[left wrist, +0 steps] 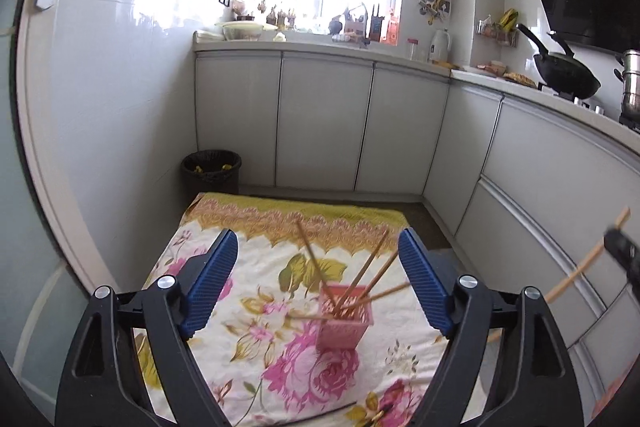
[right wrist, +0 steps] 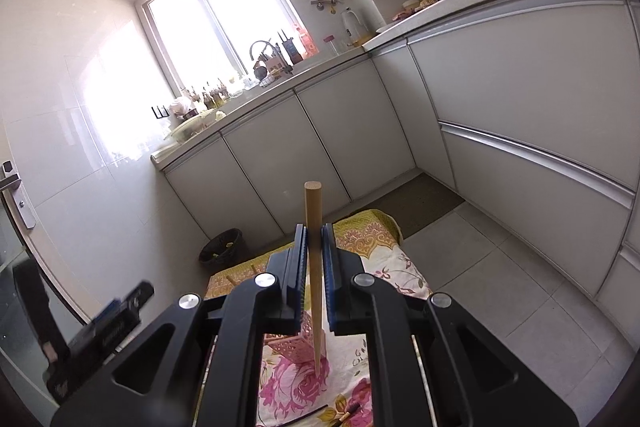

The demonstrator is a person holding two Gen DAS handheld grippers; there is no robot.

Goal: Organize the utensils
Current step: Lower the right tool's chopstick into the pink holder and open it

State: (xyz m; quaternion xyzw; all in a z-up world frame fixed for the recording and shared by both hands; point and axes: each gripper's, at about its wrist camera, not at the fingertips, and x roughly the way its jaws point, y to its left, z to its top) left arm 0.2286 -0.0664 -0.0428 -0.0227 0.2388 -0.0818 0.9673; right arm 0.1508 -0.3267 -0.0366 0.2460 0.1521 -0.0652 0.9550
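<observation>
Tongs first: our left tongs stand wide apart, nothing between the pads, hanging just above the pink holder. Our right tongs are clamped on one wooden chopstick, held near upright, its lower tip just beside the holder. The holder sits on a floral cloth over the tabletop, several chopsticks already leaning out of it at loose angles. A dark stick lies on the cloth nearer us than the holder.

Risks, as we judge them: the tip misses the holder's mouth, or knocks the leaning sticks; the light holder could tip on soft cloth.
</observation>
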